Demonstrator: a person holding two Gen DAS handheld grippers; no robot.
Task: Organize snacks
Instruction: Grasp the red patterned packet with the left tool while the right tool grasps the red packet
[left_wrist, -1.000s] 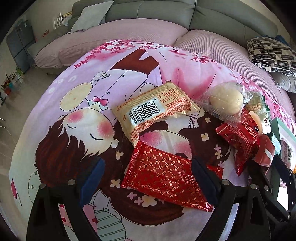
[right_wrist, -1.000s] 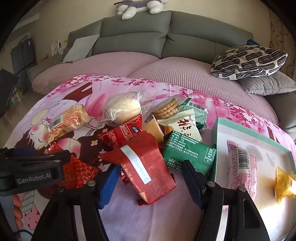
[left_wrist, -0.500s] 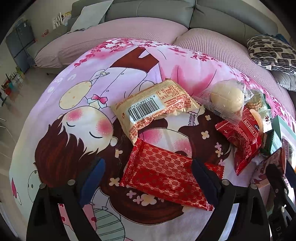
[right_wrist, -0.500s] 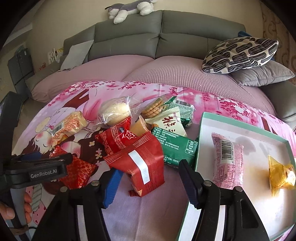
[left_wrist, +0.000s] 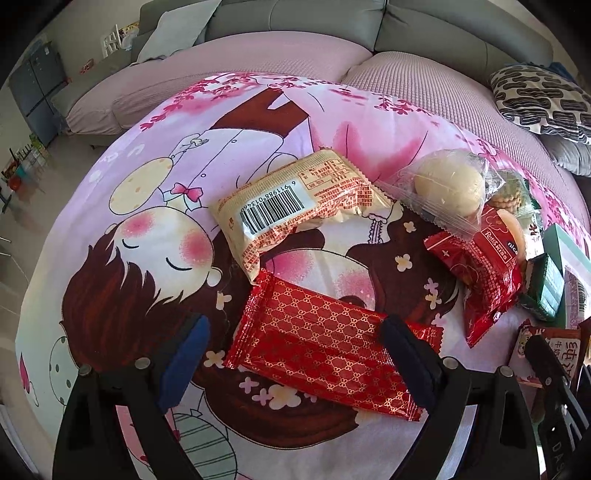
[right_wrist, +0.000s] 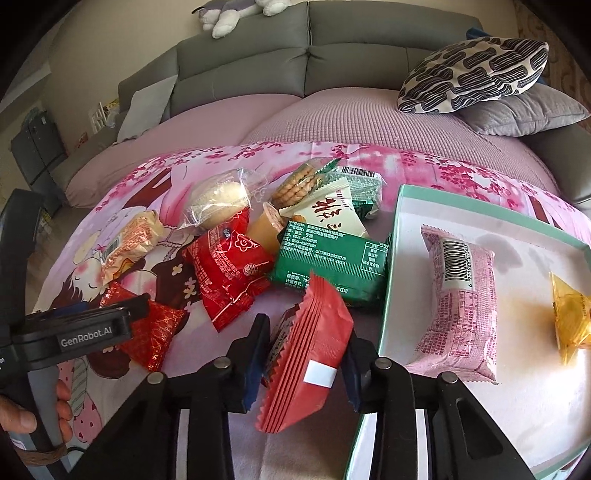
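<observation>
The right gripper is closing on a shiny red crinkly snack packet and the packet stands up between the jaws. The left gripper hangs wide apart over a flat red-and-gold patterned packet (not touching it). Further off sits the white tray with a green rim. The slippery packet could slide out and fall short of it.

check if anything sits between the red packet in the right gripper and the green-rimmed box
Nothing visible does. The right gripper is closing on the red packet, and the box lies just to its right with only bare cloth between; open floor remains beside the pink packet.
</observation>
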